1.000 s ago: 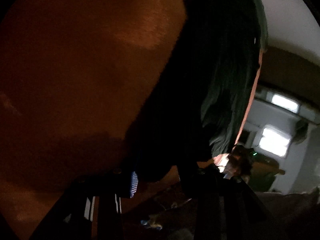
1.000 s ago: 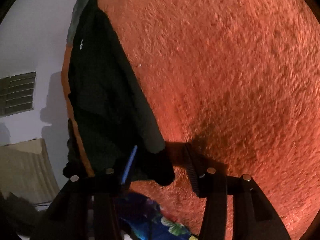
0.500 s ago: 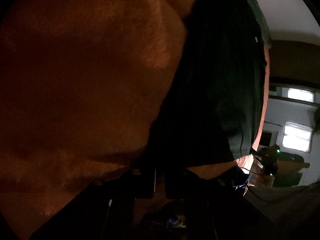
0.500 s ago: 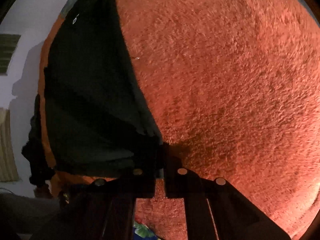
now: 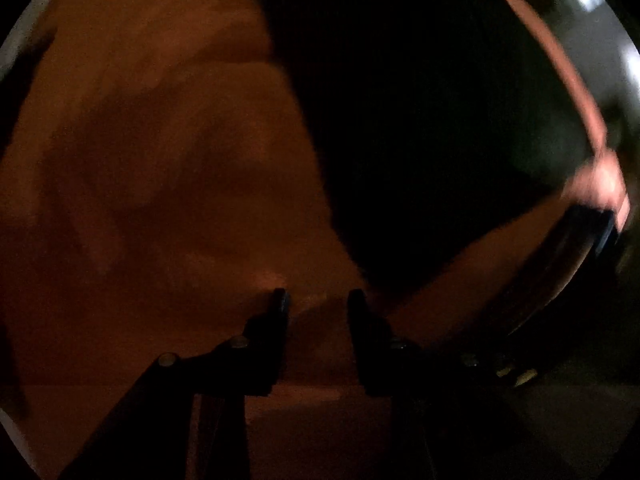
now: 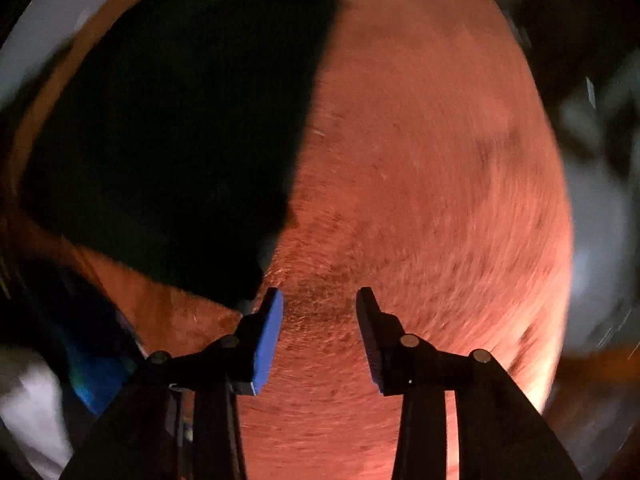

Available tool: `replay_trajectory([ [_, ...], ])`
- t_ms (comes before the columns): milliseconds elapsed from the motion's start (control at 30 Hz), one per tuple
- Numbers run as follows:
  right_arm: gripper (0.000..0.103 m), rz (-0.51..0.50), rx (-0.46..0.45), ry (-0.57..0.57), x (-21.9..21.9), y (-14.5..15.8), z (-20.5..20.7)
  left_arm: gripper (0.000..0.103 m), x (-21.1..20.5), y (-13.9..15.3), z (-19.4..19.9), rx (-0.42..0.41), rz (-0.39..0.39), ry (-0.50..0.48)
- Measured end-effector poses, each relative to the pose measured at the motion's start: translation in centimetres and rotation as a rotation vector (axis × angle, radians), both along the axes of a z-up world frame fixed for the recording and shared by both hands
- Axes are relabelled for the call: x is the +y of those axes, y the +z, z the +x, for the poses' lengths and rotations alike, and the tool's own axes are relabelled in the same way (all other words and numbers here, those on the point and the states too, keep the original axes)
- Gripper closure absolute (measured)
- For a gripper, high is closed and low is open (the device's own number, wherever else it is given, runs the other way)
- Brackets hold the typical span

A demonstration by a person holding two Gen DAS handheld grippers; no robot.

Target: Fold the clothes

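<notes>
Right wrist view: right gripper (image 6: pixel 319 300) is opening with nothing between its fingers | left gripper (image 5: pixel 318 300) is likewise opening empty | dark garment (image 6: pixel 172 120) is lying flat on the orange blanket (image 6: pixel 420 160), just beside both | risk: re-gripping in this dimness is likely catching blanket pile or one layer only, spoiling the fold.

Right gripper (image 6: pixel 319 300) showing black angular fingers, blue pads (image 6: pixel 266 340) lining the inner faces, round silver screw heads sitting along each finger arm, left gripper (image 5: pixel 319 302) looking all black in dim light, matching screws glinting
</notes>
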State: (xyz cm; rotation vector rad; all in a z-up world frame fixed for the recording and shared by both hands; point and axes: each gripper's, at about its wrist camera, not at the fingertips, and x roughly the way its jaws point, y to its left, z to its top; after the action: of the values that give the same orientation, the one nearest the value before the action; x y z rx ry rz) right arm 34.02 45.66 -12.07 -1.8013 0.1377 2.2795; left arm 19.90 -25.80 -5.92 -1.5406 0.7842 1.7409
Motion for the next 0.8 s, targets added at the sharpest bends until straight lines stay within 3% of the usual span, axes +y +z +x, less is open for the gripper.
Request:
replay_trajectory([
  [100, 0.066, 0.231, 0.007, 0.239, -3.6, 0.2, 0.3, 0.071, 0.7, 0.0, 3.2, 0.236, -0.058, -0.259],
  [200, 0.066, 0.43, -0.001, 0.511, -7.2, -0.9, 1.4, 0.07, 1.0, -0.7, 5.6, 0.351, -0.079, -0.461],
  [333, 0.066, 0.546, -0.01, 0.758, -10.1, -2.4, 2.6, 0.07, 1.5, -1.8, 6.2, 0.352, -0.074, -0.547],
  [400, 0.066, 0.578, -0.003, 0.812, -12.3, -2.7, 1.9, 0.07, 1.6, -2.2, 5.9, 0.352, -0.065, -0.552],
  [533, 0.066, 0.614, -0.003, 0.853, -10.7, -3.3, 1.8, 0.069, 1.2, -2.8, 5.4, 0.364, -0.058, -0.573],
  [667, 0.066, 0.678, -0.019, 0.913, -10.1, -3.4, 2.6, 0.066, -0.1, -2.8, 6.3, 0.508, -0.083, -0.683],
  [800, 0.066, 0.74, 0.0, 0.963, -9.3, -3.3, 5.3, 0.066, -1.2, -3.6, 6.3, 0.569, -0.108, -0.719],
])
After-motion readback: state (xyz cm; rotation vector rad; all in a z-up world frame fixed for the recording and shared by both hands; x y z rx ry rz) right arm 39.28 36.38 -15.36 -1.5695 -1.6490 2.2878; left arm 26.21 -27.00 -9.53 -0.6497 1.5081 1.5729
